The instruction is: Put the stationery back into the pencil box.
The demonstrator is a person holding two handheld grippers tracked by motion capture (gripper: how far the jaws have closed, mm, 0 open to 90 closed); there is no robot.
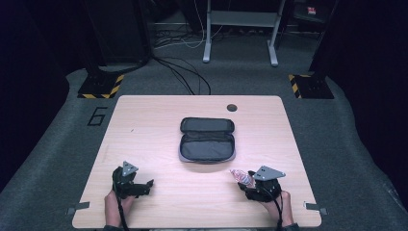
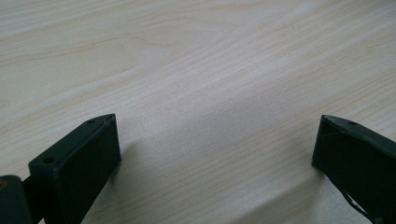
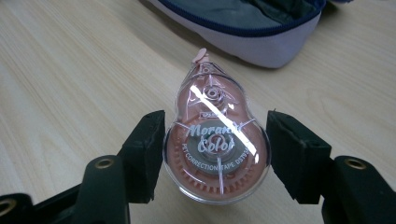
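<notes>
Currently the right gripper (image 3: 215, 140) clamps a pink correction tape dispenser (image 3: 215, 144) near the open pencil case (image 1: 207, 139). Meanwhile the left gripper (image 2: 217, 144) stands spread wide over the table (image 2: 196, 60).

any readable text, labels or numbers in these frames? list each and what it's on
"Morandi Color": white script on the clear pink correction tape dispenser between the right claw's jaws.
"PET CORRECTION TAPE" plus a code starting "DS": small print under it; the code's last characters are cut by glare.
Small label higher on the dispenser: too small to read.
"6": dark numeral on the grey floor left of the table.
Red sign at the top right of the high view: blurred, unreadable.
</notes>
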